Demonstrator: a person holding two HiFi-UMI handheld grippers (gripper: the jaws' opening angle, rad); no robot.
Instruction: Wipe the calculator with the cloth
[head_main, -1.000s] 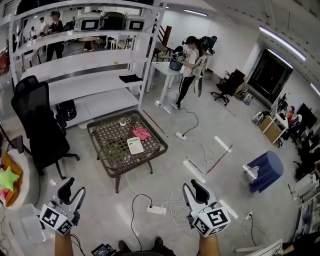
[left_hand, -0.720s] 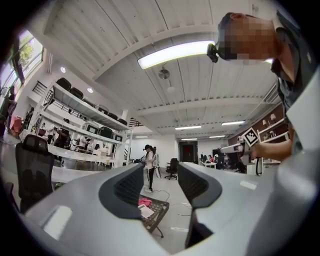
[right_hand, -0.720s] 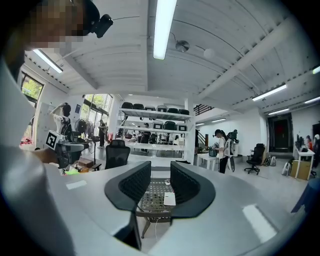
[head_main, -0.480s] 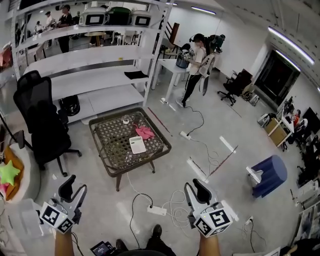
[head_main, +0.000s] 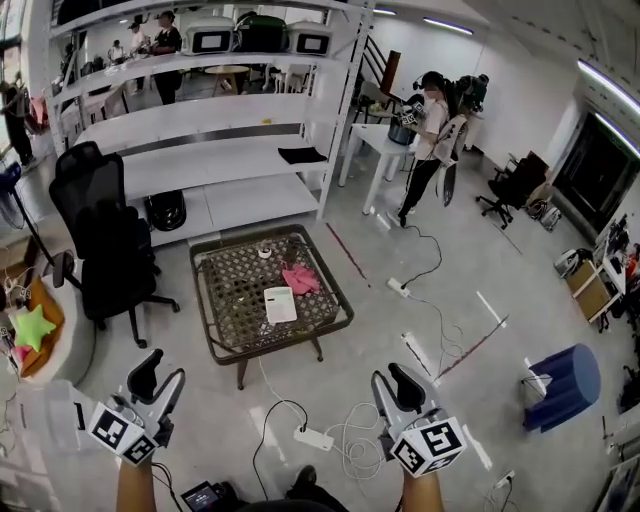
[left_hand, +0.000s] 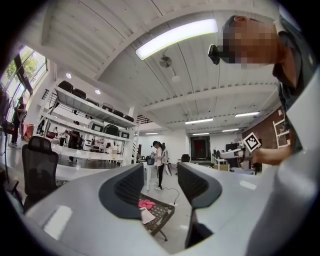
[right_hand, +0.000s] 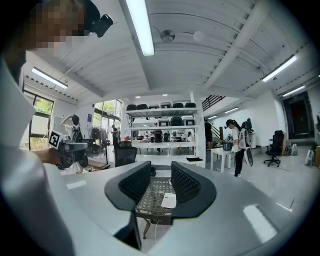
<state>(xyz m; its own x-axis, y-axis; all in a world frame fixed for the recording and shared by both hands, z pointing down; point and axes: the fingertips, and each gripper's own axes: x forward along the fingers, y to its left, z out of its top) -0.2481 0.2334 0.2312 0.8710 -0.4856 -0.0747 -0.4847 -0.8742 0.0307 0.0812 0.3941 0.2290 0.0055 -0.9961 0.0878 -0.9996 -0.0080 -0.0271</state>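
Head view: calc (head_main: 281, 304) far beyond jaws

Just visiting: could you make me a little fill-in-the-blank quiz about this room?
The cloth on the low table is ___. The white calculator lies on the ___. The left tool and the right tool each hold ___. The office chair beside the table is ___.
Missing words: pink; table; nothing; black.

The left tool (head_main: 163, 373) and right tool (head_main: 392, 383) are pale grey with black pads (right_hand: 137, 182) and checkered marker cubes (head_main: 430, 446).
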